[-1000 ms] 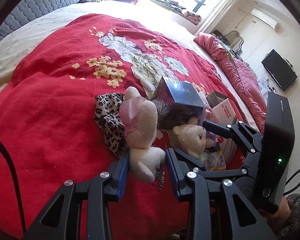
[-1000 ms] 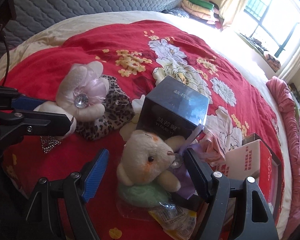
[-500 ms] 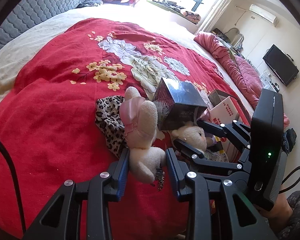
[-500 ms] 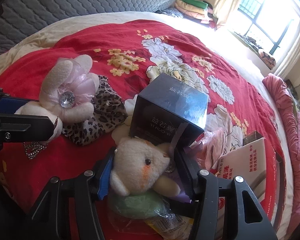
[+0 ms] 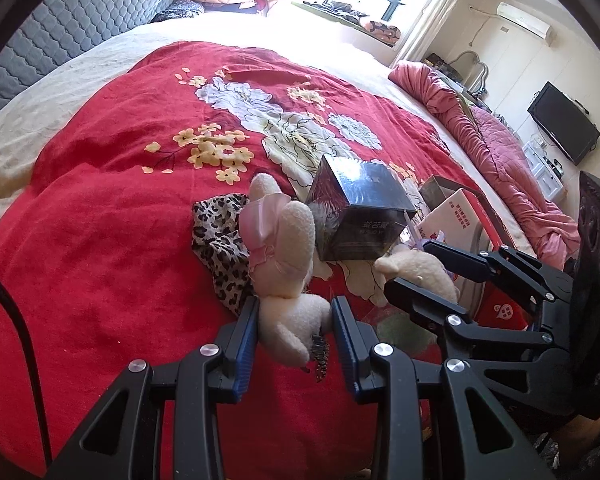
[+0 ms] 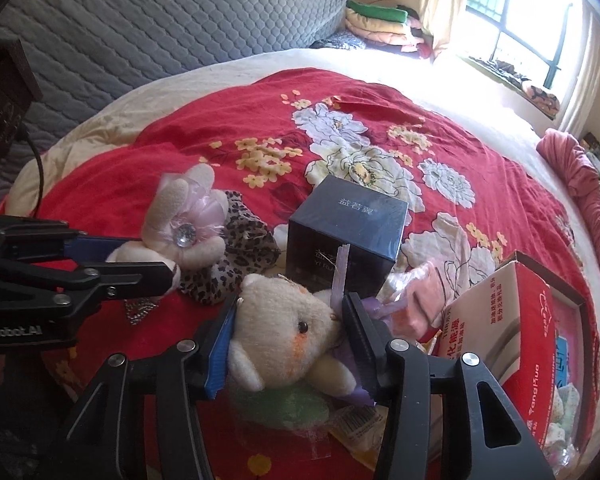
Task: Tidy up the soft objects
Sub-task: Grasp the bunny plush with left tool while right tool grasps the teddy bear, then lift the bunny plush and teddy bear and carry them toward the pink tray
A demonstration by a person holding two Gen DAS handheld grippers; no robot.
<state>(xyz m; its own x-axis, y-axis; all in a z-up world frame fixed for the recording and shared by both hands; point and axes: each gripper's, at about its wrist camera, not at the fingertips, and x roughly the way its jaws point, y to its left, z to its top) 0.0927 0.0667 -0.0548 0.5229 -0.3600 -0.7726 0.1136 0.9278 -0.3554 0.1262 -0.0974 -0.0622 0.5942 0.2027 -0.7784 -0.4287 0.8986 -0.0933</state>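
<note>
A white plush rabbit [image 5: 284, 248] with a pink bow lies on the red floral blanket [image 5: 100, 220]. My left gripper [image 5: 294, 332] is shut on its lower body; the right wrist view shows the rabbit [image 6: 180, 224] from the side. To its right is a cream teddy bear [image 6: 284, 332] wearing a purple ribbon. My right gripper [image 6: 288, 340] is around the bear's head, its jaws closing with both pads pressed into the plush. From the left wrist view, the bear [image 5: 420, 268] sits between the right gripper's fingers [image 5: 452, 260].
A dark glossy box [image 6: 348, 236] stands just behind the bear. A leopard-print cloth [image 5: 220, 240] lies under the rabbit. A green packet [image 6: 284, 404] lies below the bear, and a red and white carton [image 6: 512, 320] stands at the right. A pink quilt [image 5: 500, 140] borders the bed's far right.
The right gripper's jaws have closed from wide apart onto the teddy bear's head, and the bear has risen slightly. The left gripper keeps its hold on the rabbit, unmoved.
</note>
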